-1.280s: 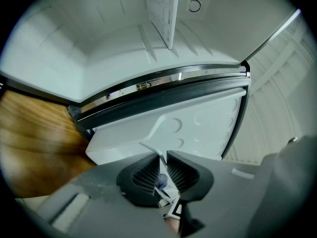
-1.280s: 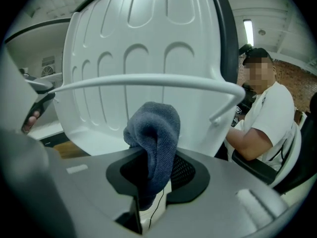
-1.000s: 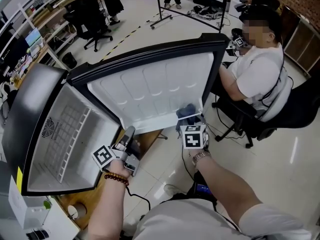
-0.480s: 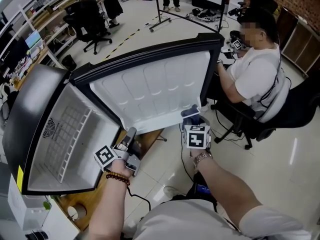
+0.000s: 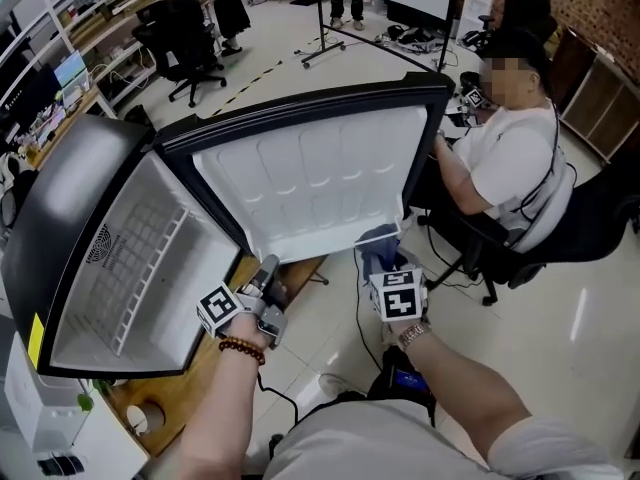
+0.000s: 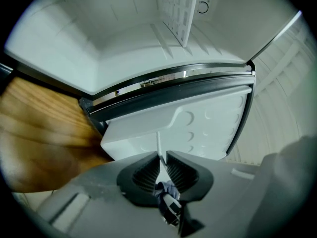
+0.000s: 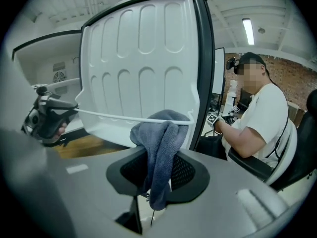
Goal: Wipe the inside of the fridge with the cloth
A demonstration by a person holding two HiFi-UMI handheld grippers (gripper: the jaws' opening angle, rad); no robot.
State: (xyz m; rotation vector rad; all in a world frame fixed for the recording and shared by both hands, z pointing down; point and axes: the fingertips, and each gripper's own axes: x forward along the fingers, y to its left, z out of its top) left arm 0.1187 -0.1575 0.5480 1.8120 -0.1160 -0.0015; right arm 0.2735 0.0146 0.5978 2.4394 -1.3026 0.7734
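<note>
Right gripper (image 7: pixel 158 168) clamped on blue-grey cloth (image 7: pixel 159 133); cloth bunched at lower corner of open fridge door (image 5: pixel 310 178), by end of thin white door rail (image 7: pixel 124 116). Left gripper (image 6: pixel 162 157) pinched shut on that rail

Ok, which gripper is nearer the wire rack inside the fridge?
Left. The left gripper is at the open front of the fridge, beside the wire rack, gripping the door rail. The right gripper, holding the cloth, is at the far corner of the door.
</note>
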